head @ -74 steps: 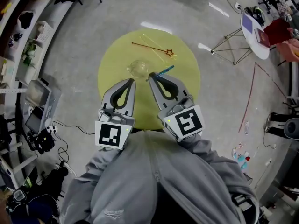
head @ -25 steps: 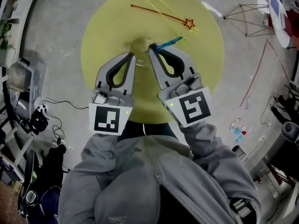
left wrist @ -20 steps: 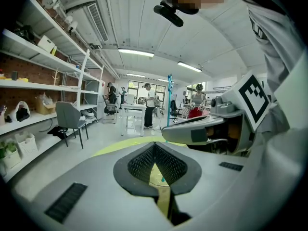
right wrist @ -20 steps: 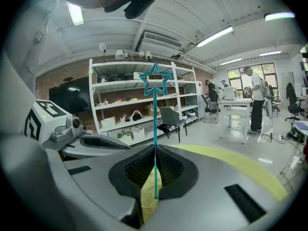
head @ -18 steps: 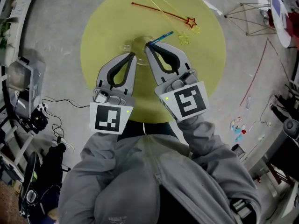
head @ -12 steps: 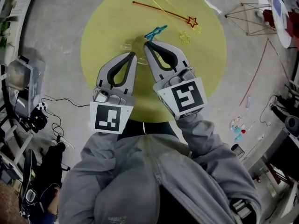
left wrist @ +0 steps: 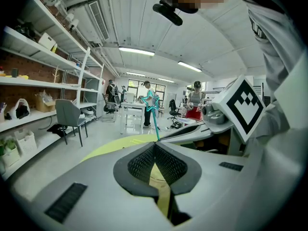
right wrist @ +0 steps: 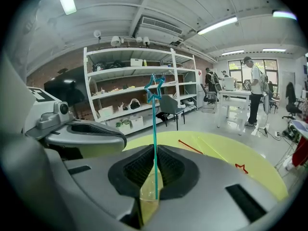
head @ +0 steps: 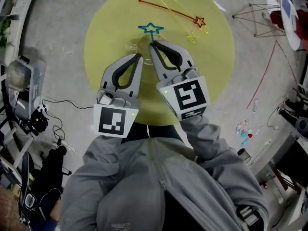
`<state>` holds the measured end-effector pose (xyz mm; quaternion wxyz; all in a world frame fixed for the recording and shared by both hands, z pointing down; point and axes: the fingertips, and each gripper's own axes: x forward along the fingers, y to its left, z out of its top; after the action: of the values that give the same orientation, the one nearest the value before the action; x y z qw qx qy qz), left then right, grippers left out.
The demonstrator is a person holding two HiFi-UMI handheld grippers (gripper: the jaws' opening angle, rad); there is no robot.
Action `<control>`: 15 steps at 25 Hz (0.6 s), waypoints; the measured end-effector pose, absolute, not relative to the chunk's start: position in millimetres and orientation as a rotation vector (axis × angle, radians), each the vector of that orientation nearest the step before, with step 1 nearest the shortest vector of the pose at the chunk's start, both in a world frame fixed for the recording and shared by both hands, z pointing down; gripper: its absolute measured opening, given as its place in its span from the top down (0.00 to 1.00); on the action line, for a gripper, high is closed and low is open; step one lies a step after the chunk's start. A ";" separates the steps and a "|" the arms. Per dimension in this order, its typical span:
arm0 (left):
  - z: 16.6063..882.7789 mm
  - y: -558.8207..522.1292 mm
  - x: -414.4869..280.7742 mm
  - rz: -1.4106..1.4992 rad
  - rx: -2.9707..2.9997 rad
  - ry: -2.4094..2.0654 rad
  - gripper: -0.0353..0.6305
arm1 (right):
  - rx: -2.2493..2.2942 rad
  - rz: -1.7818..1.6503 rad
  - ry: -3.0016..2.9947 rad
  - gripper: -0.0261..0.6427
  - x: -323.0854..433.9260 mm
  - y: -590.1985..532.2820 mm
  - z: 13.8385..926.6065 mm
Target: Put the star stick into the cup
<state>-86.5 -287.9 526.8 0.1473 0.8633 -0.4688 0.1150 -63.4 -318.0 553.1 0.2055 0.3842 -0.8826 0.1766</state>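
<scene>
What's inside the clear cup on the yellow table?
Only part of the clear cup shows, seemingly empty. The right gripper holds the blue star stick upright over it; its jaws cover the stick's lower end.

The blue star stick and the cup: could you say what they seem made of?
Thin blue star-tipped stick: likely glossy translucent plastic, uniformly coloured, slender. Clear cup: transparent glass or plastic, unclear which; the yellow round table shows through it.

Bright ceiling strip lights (right wrist: 217,25) at 1 o'clock light everything evenly with soft shadows, while both gripper views bulge fisheye-fashion and blacken at their corners.
</scene>
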 end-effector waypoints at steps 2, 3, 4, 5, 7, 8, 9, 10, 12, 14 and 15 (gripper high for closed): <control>527.2 -286.5 -86.0 0.328 2.483 -1.349 0.92 | 1.087 0.488 -2.452 0.90 -61.5 -317.6 554.2; 526.9 -285.6 -85.9 0.326 2.483 -1.349 0.92 | 1.101 0.477 -2.448 0.90 -60.3 -317.6 553.3; 526.3 -284.8 -85.9 0.324 2.483 -1.348 0.92 | 1.115 0.464 -2.445 0.90 -59.2 -317.5 551.8; 525.6 -284.0 -86.1 0.323 2.483 -1.348 0.92 | 1.127 0.453 -2.442 0.90 -58.3 -317.2 550.2; 524.0 -282.7 -86.7 0.319 2.484 -1.349 0.92 | 1.143 0.439 -2.442 0.90 -57.4 -316.1 547.3; 523.1 -282.2 -87.0 0.316 2.484 -1.351 0.92 | 1.148 0.434 -2.443 0.90 -57.0 -315.3 546.0; 522.0 -281.7 -87.1 0.314 2.484 -1.353 0.92 | 1.152 0.430 -2.443 0.90 -56.5 -314.5 544.7; 520.6 -281.3 -87.2 0.311 2.484 -1.356 0.92 | 1.155 0.426 -2.443 0.90 -55.8 -313.6 543.5; 517.3 -280.6 -86.9 0.310 2.489 -1.359 0.92 | 1.170 0.418 -2.441 0.90 -53.6 -312.3 540.0; 512.9 -280.0 -86.3 0.310 2.498 -1.360 0.92 | 1.197 0.408 -2.437 0.90 -50.0 -311.4 534.6; 509.9 -279.6 -86.1 0.309 2.501 -1.362 0.92 | 1.211 0.406 -2.434 0.90 -47.9 -310.6 531.6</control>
<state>-86.1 -279.6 509.9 0.1380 0.8648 -0.4709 0.1068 -47.9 -310.6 531.6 0.1951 0.4319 -0.8685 0.1450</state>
